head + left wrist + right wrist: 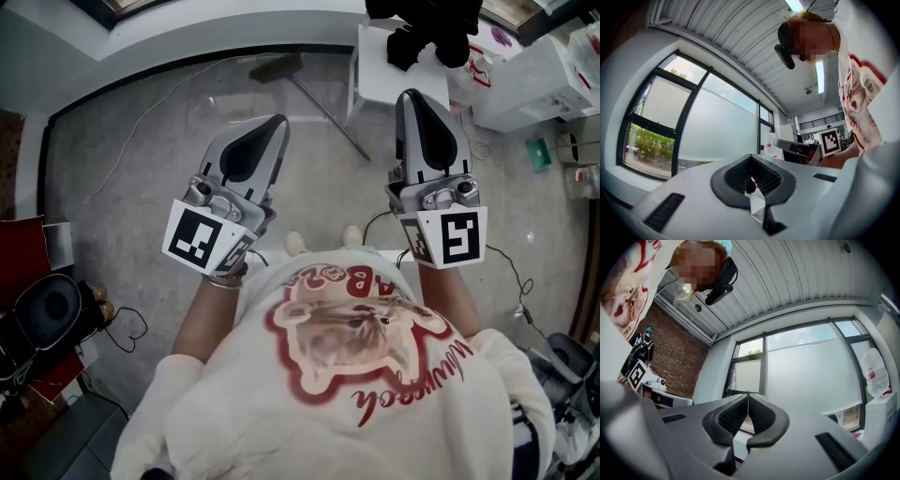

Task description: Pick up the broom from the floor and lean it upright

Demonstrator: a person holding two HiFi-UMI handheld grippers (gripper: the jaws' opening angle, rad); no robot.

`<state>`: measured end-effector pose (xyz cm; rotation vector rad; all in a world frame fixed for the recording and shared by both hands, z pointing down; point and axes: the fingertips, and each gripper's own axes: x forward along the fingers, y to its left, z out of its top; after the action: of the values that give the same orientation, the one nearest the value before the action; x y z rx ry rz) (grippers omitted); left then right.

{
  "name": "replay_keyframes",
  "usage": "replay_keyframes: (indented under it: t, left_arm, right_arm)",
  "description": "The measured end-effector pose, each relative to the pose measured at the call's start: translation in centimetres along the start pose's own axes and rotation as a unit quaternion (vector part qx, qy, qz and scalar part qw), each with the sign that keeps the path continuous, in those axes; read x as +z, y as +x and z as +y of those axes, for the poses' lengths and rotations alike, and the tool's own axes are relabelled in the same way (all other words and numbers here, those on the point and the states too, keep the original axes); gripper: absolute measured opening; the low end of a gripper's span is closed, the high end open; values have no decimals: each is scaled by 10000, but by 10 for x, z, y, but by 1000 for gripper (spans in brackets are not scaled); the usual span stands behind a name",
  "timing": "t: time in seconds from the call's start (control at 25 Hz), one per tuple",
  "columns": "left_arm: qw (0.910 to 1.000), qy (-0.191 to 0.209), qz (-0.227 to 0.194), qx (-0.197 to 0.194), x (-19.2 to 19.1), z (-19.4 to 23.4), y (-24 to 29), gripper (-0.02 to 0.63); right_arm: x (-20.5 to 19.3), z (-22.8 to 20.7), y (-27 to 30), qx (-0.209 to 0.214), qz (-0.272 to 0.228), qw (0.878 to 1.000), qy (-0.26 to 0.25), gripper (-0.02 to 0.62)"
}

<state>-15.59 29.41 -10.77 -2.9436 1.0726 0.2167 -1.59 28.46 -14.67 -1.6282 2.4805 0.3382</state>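
The broom (pixel 305 94) lies flat on the grey floor in the head view, its dark head at the upper left and its thin handle running down to the right. My left gripper (pixel 278 122) is held in front of the person, shut and empty, well short of the broom. My right gripper (pixel 411 95) is beside it on the right, also shut with nothing in it. In both gripper views the jaws meet tip to tip, the left gripper (pixel 751 157) and the right gripper (pixel 748 395) aimed at large windows and the ceiling.
A white table (pixel 375 70) with dark clothing (pixel 433 33) on it stands just past the broom's handle end. White boxes (pixel 534 80) sit at the upper right. Cables (pixel 511 272) trail over the floor on the right, and dark bags (pixel 47 314) lie at the left.
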Motion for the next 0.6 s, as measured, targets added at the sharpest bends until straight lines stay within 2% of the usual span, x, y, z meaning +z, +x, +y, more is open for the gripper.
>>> replay_keyframes:
  t: [0.16, 0.36, 0.6]
  left_arm:
    - [9999, -17, 18, -165, -7, 4, -7, 17]
    - [9990, -127, 52, -422, -14, 8, -10, 15]
    - [9974, -239, 39, -682, -21, 7, 13, 15]
  right_arm:
    - [-1, 10, -5, -180, -158, 9997, -31, 25]
    - [-14, 17, -22, -495, 80, 9987, -51, 25]
    - [-23, -8, -37, -809, 267, 9962, -203, 25]
